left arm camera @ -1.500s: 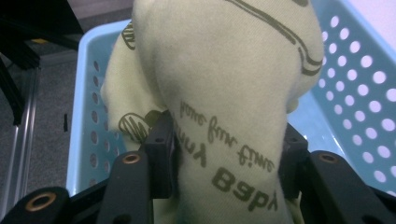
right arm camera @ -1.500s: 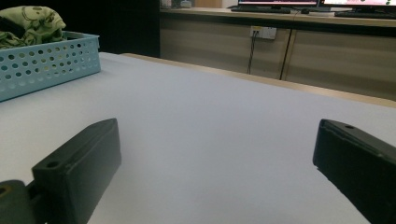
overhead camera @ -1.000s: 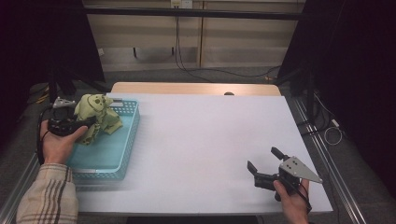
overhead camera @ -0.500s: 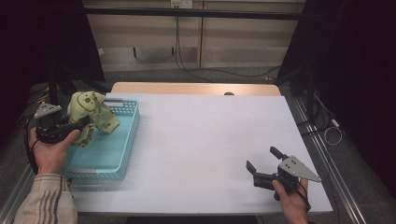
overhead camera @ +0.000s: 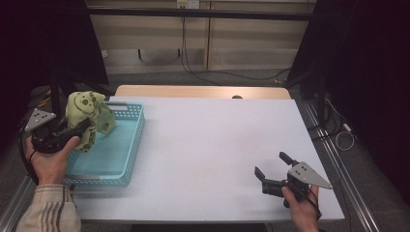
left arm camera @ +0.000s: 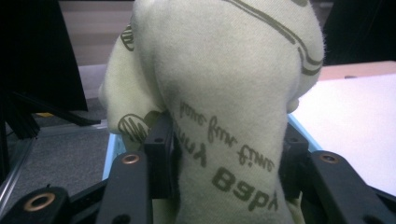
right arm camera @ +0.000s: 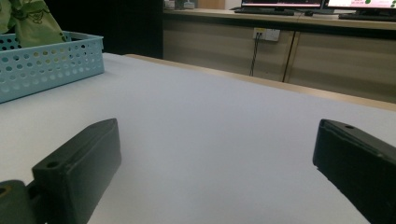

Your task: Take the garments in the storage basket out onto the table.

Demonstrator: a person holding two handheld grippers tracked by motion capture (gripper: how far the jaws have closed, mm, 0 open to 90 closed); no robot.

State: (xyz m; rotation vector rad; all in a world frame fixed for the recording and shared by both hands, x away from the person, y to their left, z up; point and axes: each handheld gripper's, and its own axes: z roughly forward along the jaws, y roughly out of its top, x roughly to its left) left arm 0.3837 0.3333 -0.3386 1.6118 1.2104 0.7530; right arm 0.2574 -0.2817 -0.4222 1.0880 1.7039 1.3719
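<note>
At the near right edge of the tabletop (overhead camera: 217, 145), right claw (overhead camera: 271, 169) sits idle, jaws wide apart, nothing between them; unchanged from a second ago. Near left: left claw (overhead camera: 80, 129) clamped on the green cloth (overhead camera: 87, 118); the bundle has come up out of the blue basket (overhead camera: 123, 154) toward its outer left rim and now hangs above it, so extraction looks nearly done. Left gripper view adds mirrored lettering on the cloth, pads pressing both sides; right gripper view catches cloth poking above the basket wall, farther off.
</note>
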